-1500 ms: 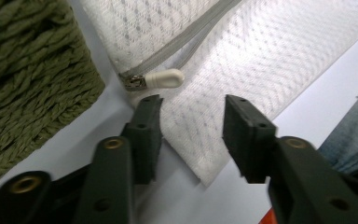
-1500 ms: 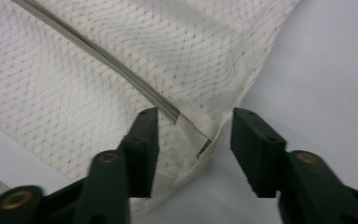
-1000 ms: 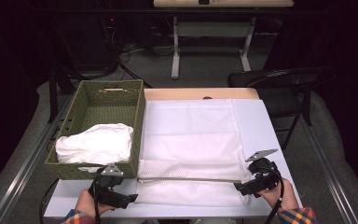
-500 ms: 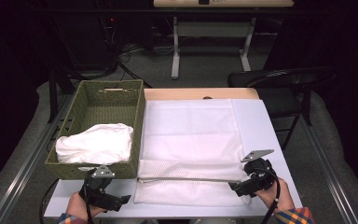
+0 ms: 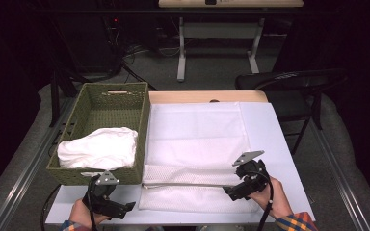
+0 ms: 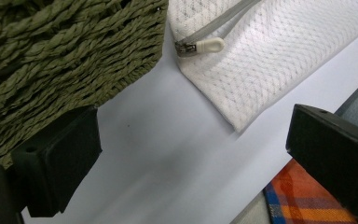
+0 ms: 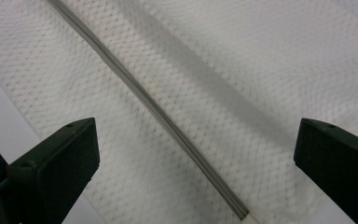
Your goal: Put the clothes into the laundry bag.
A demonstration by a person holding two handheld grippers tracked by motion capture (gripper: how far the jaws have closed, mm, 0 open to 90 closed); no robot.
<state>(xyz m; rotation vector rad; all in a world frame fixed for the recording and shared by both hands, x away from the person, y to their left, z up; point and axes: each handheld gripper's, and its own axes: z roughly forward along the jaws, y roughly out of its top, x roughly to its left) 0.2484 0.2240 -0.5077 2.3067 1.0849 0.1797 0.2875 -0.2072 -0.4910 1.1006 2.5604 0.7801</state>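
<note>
A white mesh laundry bag [image 5: 197, 144] lies flat on the white table [image 5: 274, 144], with its grey zipper [image 5: 188, 184] running across near the front. My left gripper [image 5: 127, 207] stands open at the front left, by the bag's corner. In the left gripper view the open left gripper [image 6: 191, 158] is over bare table, short of the white zipper pull [image 6: 205, 45] and the mesh bag [image 6: 270, 60]. My right gripper [image 5: 230, 192] is open over the zipper's right end. In the right gripper view the zipper [image 7: 168, 121] runs diagonally between the right gripper's [image 7: 191, 168] jaws.
A green woven basket [image 5: 91, 108] with a bundle of white cloth [image 5: 99, 148] stands at the table's left, its corner [image 6: 65, 51] close to the left jaw. A black chair [image 5: 289, 82] stands behind the table at right. A plaid sleeve [image 6: 303, 196] shows near the front edge.
The left gripper has drawn back toward the front edge, away from the zipper's end. The right gripper has slid a little left along the zipper. The bag lies as before.
</note>
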